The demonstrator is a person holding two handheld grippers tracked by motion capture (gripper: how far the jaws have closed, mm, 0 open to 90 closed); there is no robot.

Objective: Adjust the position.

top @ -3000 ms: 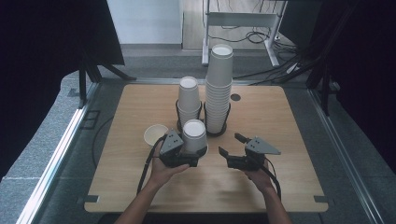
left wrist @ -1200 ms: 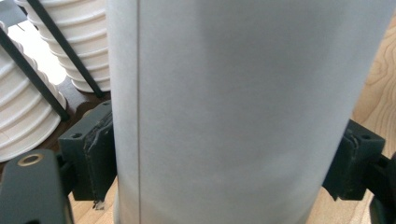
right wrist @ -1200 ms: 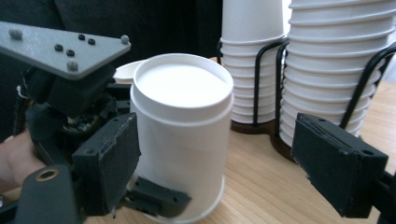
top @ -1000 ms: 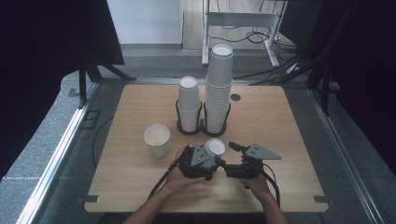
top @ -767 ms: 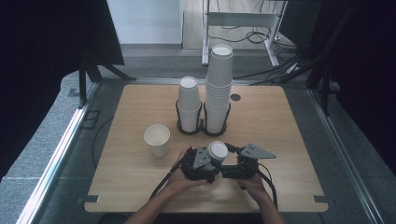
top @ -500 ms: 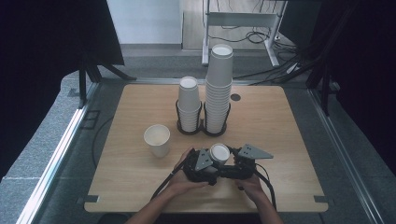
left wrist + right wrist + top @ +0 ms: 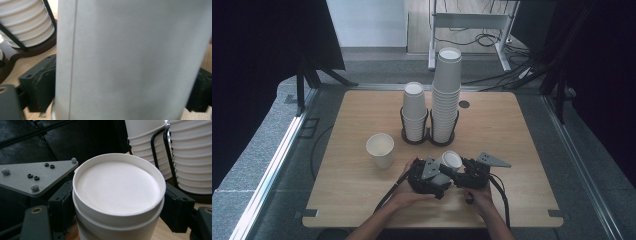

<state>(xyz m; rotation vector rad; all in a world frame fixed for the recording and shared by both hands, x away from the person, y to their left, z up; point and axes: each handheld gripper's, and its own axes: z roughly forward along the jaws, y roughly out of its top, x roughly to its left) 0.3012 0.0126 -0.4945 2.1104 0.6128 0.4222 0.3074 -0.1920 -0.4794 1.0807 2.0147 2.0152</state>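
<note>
A white paper cup (image 7: 448, 164) lies tilted between my two grippers near the table's front edge, its closed base up and to the right. In the right gripper view a step below the base of the cup (image 7: 117, 187) looks like a second cup nested in it. My right gripper (image 7: 468, 176) has just been closing, and its jaws press both sides of the base end. My left gripper (image 7: 432, 179) flanks the cup's wall (image 7: 130, 60). Its jaws have just been opening with the cup between them, and the wall hides the pads.
An upright empty cup (image 7: 380, 149) stands left of the hands. Behind them a black wire holder (image 7: 428, 137) carries a short stack (image 7: 414, 110) and a tall stack (image 7: 447, 90) of upturned cups. The wooden table (image 7: 522, 130) has a small hole (image 7: 464, 104) at the back.
The left gripper carried the cup right and toward the front edge. The right gripper came in from the right and closed round its base, and the cup has tilted further.
</note>
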